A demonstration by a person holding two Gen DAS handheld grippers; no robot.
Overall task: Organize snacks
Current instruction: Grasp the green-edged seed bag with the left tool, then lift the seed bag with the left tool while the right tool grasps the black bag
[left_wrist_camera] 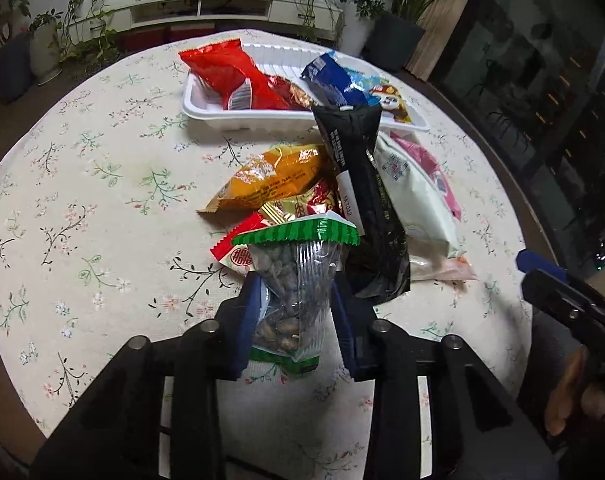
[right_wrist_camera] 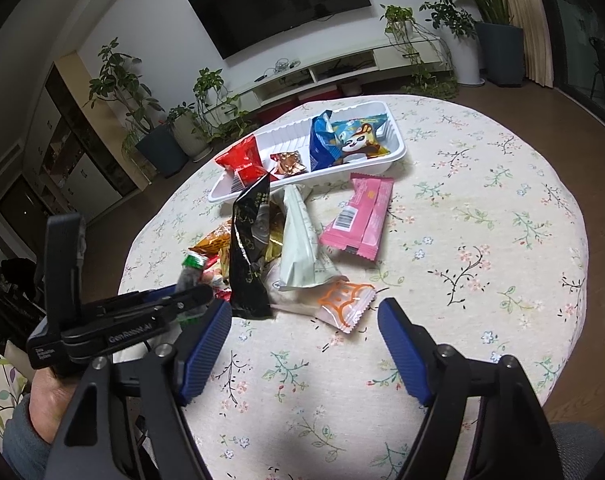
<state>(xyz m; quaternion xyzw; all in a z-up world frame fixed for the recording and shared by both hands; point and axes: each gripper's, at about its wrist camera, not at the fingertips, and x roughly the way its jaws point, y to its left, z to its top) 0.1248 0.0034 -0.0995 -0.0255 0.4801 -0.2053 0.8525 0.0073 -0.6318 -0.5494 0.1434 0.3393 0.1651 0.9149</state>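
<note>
L wrist view: left tool (left_wrist_camera: 294,312) is clamped narrow on a clear nut packet w/ green crimped top (left_wrist_camera: 293,280), blue pads pressing both sides of its lower half. The packet stands upright at the near edge of the snack pile, just off the bench (left_wrist_camera: 82,200). Landmark = white tray (left_wrist_camera: 206,112), at the far side of the bench. In it: red packet (left_wrist_camera: 226,76) at its left end, blue packet (left_wrist_camera: 330,80) and cartoon packet (left_wrist_camera: 390,100) at its right. Just in front of the tray sits the pile: black packet (left_wrist_camera: 366,208), orange packet (left_wrist_camera: 270,180), pale green pouch (left_wrist_camera: 414,200), pink wrapper (left_wrist_camera: 434,172) partly under it.

R wrist view: right tool (right_wrist_camera: 306,340) has jaws wide, nothing between them, hovering over bare cloth well in front of the tray (right_wrist_camera: 394,156). Pink bar (right_wrist_camera: 362,216) lies just in front of the tray's right end. Orange-print sachet (right_wrist_camera: 342,304) is the nearest pile item to this tool. Middle section of the tray holds only a small copper-foil sweet (right_wrist_camera: 288,164), so there's room.

Step in hand, my read: carry the nut packet to the tray. To do it well: keep the squeeze steady since the film is slippery, lift clear of the black packet beside it before moving over, go in above the rim, lower into a free section, then release. Right tool could take the sachet meanwhile.
</note>
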